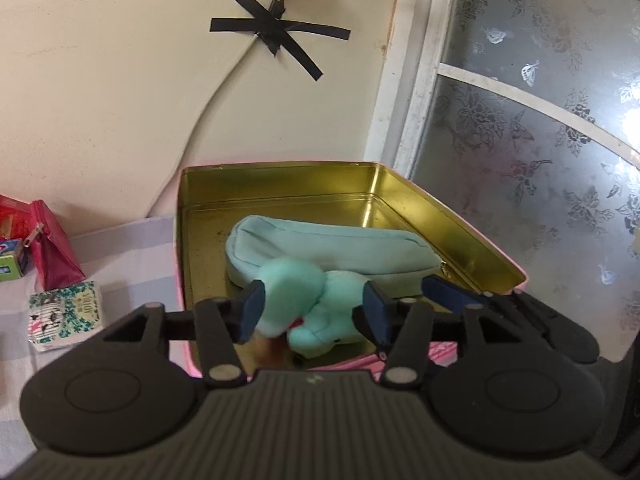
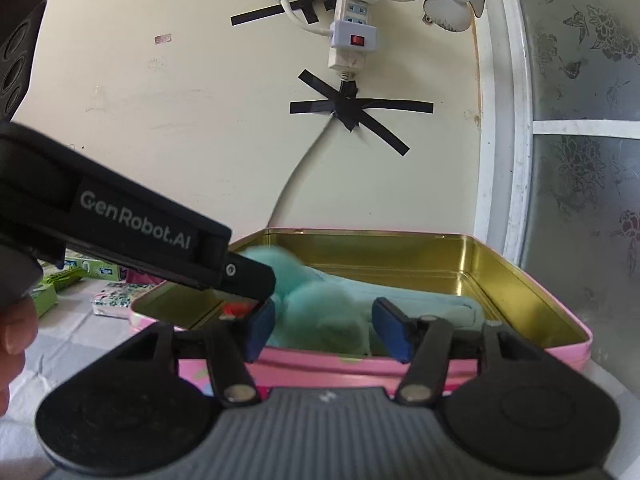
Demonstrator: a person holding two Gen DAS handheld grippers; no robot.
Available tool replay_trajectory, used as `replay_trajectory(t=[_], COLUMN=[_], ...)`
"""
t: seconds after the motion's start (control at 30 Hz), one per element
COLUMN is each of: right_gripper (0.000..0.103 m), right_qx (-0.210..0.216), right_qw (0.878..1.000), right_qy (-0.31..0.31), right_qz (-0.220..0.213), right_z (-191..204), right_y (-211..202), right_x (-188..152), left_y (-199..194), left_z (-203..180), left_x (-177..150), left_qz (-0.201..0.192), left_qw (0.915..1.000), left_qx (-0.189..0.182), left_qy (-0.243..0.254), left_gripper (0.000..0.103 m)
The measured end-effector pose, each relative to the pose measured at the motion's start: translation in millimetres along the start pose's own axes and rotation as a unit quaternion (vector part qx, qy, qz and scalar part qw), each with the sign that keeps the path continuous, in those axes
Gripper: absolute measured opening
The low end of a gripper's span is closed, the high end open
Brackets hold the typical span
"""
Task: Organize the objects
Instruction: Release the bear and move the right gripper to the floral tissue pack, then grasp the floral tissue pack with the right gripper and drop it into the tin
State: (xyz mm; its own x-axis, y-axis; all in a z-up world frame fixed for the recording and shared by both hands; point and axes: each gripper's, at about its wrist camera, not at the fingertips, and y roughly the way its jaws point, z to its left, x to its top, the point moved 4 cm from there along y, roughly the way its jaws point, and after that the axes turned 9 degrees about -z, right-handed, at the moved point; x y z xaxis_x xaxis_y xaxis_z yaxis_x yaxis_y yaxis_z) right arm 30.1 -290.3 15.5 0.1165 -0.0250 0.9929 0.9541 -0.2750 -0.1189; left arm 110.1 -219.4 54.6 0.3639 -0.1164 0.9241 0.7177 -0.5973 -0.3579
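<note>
An open pink tin box (image 1: 460, 216) with a gold inside stands against the wall. A light blue pencil pouch (image 1: 332, 248) lies in it. A mint plush toy (image 1: 304, 304) sits in the box between the fingers of my left gripper (image 1: 314, 312), which look spread with the toy loose between them. In the right wrist view the box (image 2: 520, 280) holds the blurred plush (image 2: 320, 312). My right gripper (image 2: 324, 328) is open at the box's near rim. The left gripper's body (image 2: 132, 232) crosses in from the left above the box.
Left of the box on a pale checked cloth (image 1: 120, 248) lie a red zip pouch (image 1: 52, 244), a patterned tissue packet (image 1: 66, 314) and a small carton (image 1: 12, 264). A power strip (image 2: 352, 20) with a taped cable hangs on the wall. A frosted window (image 1: 540, 120) stands right.
</note>
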Motion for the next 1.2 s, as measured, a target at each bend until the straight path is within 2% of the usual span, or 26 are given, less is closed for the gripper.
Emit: replay_trajectory(t=[0.13,0.23,0.3,0.37,0.53,0.63,0.7,0.73,0.8,0.87,0.97,1.07,1.13,1.17,1.2], right_gripper=[0.06,0.06,0.06,0.06,0.06,0.06,0.06,0.062,0.086,0.093,0.095,0.097,0.091,0.089,0.076], right_qx=[0.022,0.042,0.051,0.075,0.163,0.213,0.221,0.217,0.191,0.157,0.114,0.073,0.061,0.06,0.062], right_qw=[0.999,0.998,0.998,0.996,0.986,0.975,0.971,0.971,0.975,0.98,0.983,0.978,0.97,0.972,0.973], right_qy=[0.028,0.036,0.034,0.043,0.029,0.009,-0.004,-0.007,-0.006,-0.009,-0.046,-0.041,-0.018,0.004,0.003], right_qz=[-0.003,-0.018,-0.021,-0.015,0.023,0.059,0.086,0.096,0.114,0.12,0.136,0.189,0.234,0.227,0.224], right_z=[-3,4,11,24,86,137,167,181,199,214,229,229,220,214,213], right_y=[-10,-23,-31,-37,-39,-27,-9,4,34,64,107,147,165,164,161], right_x=[-1,5,8,10,9,6,4,3,3,2,-3,-15,-28,-28,-27], left_y=[-29,-62,-83,-95,-113,-124,-128,-129,-134,-135,-134,-132,-129,-129,-129], left_z=[7,26,51,79,153,186,204,210,216,219,224,224,224,223,223], left_x=[3,-4,-18,-37,-83,-92,-94,-94,-93,-93,-93,-93,-94,-94,-94], left_qz=[-0.024,-0.041,-0.035,-0.013,0.052,0.044,0.036,0.036,0.022,0.02,0.021,0.025,0.029,0.03,0.031], left_qw=[0.9997,0.9987,0.9979,0.9954,0.9786,0.9676,0.9633,0.9623,0.962,0.9636,0.963,0.963,0.9636,0.964,0.9641], left_qx=[0.007,0.028,0.053,0.095,0.199,0.248,0.26,0.257,0.254,0.245,0.238,0.24,0.241,0.24,0.24], left_qy=[-0.004,-0.011,-0.016,-0.01,-0.008,-0.018,-0.057,-0.08,-0.097,-0.106,-0.124,-0.12,-0.113,-0.11,-0.108], left_gripper=[0.061,0.062,0.062,0.063,0.063,0.063,0.063,0.063,0.063,0.063,0.067,0.068,0.07,0.071,0.071])
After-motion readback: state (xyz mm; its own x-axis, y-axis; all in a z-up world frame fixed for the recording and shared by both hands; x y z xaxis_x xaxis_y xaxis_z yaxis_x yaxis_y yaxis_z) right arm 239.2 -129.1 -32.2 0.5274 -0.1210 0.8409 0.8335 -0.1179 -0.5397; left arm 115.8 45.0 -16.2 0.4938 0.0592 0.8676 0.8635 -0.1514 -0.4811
